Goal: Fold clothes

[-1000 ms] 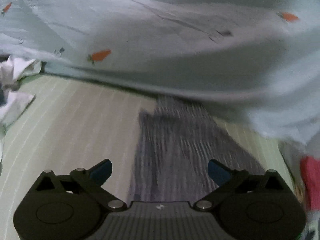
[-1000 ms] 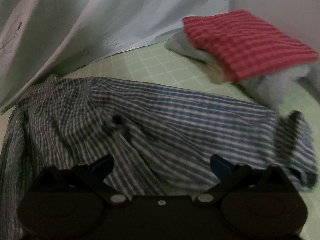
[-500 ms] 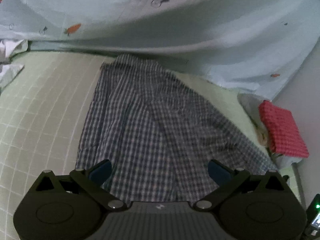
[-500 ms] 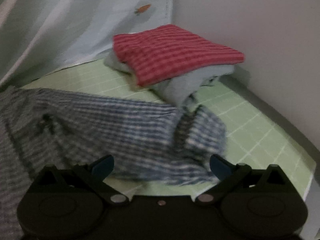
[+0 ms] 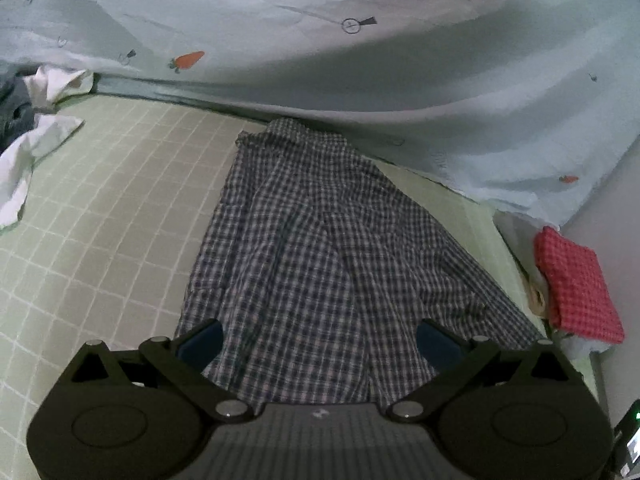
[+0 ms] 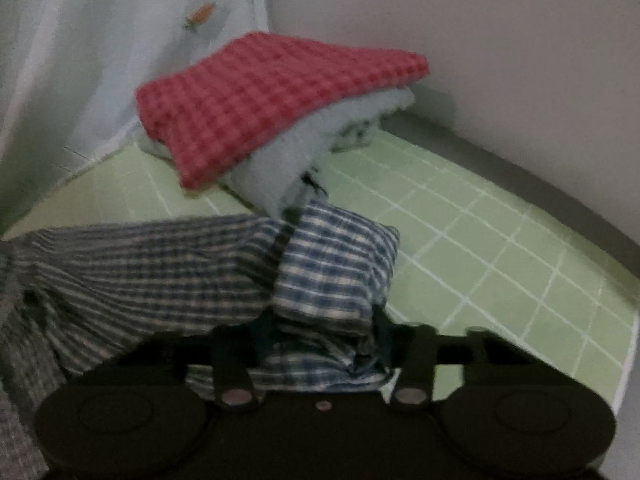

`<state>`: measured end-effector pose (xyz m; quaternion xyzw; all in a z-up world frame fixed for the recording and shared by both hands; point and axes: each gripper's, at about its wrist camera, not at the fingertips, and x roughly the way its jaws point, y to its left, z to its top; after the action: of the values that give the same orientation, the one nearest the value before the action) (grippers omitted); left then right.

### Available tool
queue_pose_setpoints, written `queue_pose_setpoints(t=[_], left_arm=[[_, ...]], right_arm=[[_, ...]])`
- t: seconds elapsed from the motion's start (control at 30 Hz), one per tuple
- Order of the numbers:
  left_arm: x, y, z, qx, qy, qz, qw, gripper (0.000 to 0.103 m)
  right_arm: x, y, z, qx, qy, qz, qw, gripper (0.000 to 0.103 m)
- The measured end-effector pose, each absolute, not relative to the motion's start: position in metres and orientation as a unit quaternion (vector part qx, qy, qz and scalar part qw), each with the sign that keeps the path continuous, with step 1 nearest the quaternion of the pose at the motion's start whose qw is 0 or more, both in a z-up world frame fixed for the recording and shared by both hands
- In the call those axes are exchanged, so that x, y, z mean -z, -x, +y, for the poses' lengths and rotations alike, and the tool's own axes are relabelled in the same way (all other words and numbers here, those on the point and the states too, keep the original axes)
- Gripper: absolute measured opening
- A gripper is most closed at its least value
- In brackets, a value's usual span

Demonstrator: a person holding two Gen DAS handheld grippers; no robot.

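Blue-and-white checked cloth, a shirt (image 5: 320, 248), lies spread on the green sheet (image 5: 100, 208) with its white grid lines, reaching from the pale carrot-print blanket (image 5: 360, 60) at the back down to the left gripper (image 5: 320, 344). That gripper hangs over the shirt's near edge with its fingers spread wide and nothing pinched between them. In the right wrist view, the shirt's bunched end (image 6: 332, 272) rises in a fold between the fingers of the right gripper (image 6: 320, 336), whose jaws are closing around it; the picture is blurred, so I cannot tell whether the pads already press on the cloth. Just behind that fold sits a stack of folded clothes in the corner by the wall (image 6: 500, 40), a red checked piece (image 6: 272, 100) on top of a pale blue one (image 6: 288, 160). At the far left of the left wrist view, crumpled white clothes (image 5: 36, 136) lie on the sheet, well apart from the shirt.
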<state>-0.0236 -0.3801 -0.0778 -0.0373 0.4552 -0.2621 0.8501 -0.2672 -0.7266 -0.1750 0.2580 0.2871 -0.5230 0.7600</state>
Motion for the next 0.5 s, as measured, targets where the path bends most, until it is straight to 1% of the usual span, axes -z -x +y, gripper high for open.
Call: queue_pose_setpoints(t=[0.03, 0.07, 0.3, 0.5], left_arm=[[0.079, 0.023, -0.38, 0.263, 0.037, 0.456, 0.85, 0.102], [0.08, 0.023, -0.381, 0.263, 0.037, 0.456, 0.849, 0.102], [0.079, 0.023, -0.38, 0.276, 0.036, 0.451, 0.848, 0.102], [0.079, 0.016, -0.377, 0.28, 0.044, 0.449, 0.847, 0.102]], right_arm=[[0.172, 0.266, -0.725, 0.519, -0.254, 0.282, 0.766, 0.03], [0.167, 0.262, -0.722, 0.513, -0.252, 0.276, 0.773, 0.014], [0.128, 0.227, -0.692, 0.428, -0.245, 0.222, 0.841, 0.011], [0.098, 0.173, -0.65, 0.269, -0.279, 0.187, 0.903, 0.012]])
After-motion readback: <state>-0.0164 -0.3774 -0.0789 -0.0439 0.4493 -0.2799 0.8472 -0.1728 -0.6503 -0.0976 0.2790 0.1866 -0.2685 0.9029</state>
